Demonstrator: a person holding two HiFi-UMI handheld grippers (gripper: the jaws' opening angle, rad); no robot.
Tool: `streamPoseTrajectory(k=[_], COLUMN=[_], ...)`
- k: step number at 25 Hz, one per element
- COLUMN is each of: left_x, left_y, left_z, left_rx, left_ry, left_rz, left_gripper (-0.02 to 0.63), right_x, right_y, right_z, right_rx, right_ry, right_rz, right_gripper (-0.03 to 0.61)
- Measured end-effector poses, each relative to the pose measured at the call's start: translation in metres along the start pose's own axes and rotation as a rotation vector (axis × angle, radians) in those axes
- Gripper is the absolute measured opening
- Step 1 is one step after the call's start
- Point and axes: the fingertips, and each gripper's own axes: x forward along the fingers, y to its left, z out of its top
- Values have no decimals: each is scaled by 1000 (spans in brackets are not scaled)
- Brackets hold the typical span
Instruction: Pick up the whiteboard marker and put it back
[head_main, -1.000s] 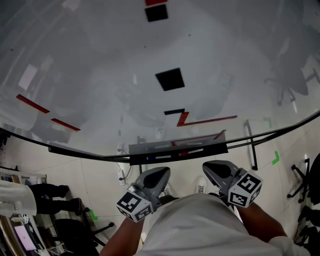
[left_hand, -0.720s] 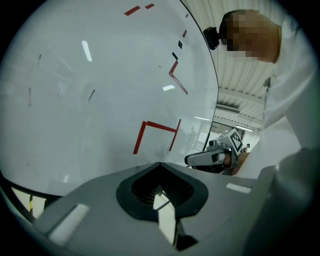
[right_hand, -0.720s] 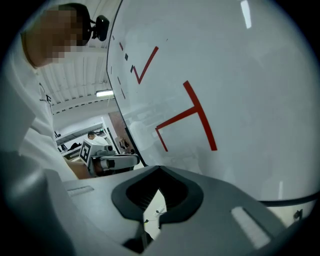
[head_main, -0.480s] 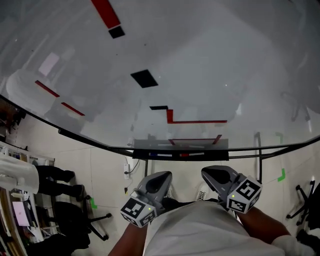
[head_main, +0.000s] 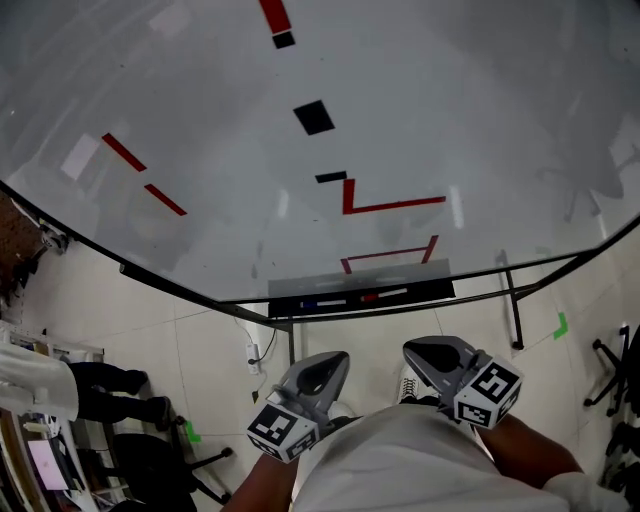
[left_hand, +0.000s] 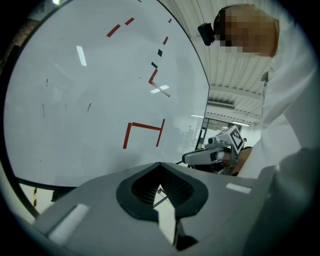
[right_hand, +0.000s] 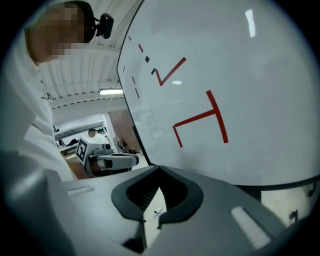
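The whiteboard (head_main: 420, 110) fills the upper head view, marked with red lines and black squares. On its dark tray (head_main: 430, 292) lie several markers, among them a blue-capped marker (head_main: 304, 304) and a red-capped marker (head_main: 371, 297). My left gripper (head_main: 330, 362) and right gripper (head_main: 420, 352) hang side by side below the tray, close to my body, both shut and empty. The left gripper view shows its own jaws (left_hand: 160, 165) closed and the right gripper (left_hand: 210, 156) beyond. In the right gripper view the jaws (right_hand: 159, 170) meet at the tips, with the left gripper (right_hand: 112, 161) off to the left.
The board's stand has a leg (head_main: 511, 305) on the tiled floor at the right. A power strip (head_main: 251, 353) lies under the tray. Office chairs stand at the lower left (head_main: 150, 462) and right edge (head_main: 612, 368). Green tape marks (head_main: 561, 325) dot the floor.
The head view has swung, so the board's marks have shifted in the picture. Both grippers stay low near my body, shut and empty.
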Motion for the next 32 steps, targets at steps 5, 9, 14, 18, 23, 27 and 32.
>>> streamPoseTrajectory(k=[5, 9, 14, 18, 23, 27, 32], left_x=[-46, -76, -94, -98, -93, -86, -84], left_y=[0, -6, -12, -18, -21, -25, -35], left_z=[-10, -17, -28, -26, -20, -25, -28], left_rx=[33, 17, 21, 24, 6, 5, 10], left_ry=[5, 2, 15, 2, -23, -18, -5], left_rz=[-45, -112, -163, -159, -105, -71, -61], left_gripper=[16, 16, 16, 16, 16, 16, 16], right_x=[-2, 1, -5, -11, -18, -24, -29], right_y=[52, 88, 110, 108, 98, 91, 90], right_z=[-22, -39, -47, -53, -61, -64, -67], right_rx=[-12, 15, 38, 37, 28, 23, 25], right_ry=[-3, -11, -21, 1, 61, 72, 74], right_rz=[-92, -159, -207, -207, -160, -131, -105], right_gripper=[2, 2, 2, 2, 2, 2, 2])
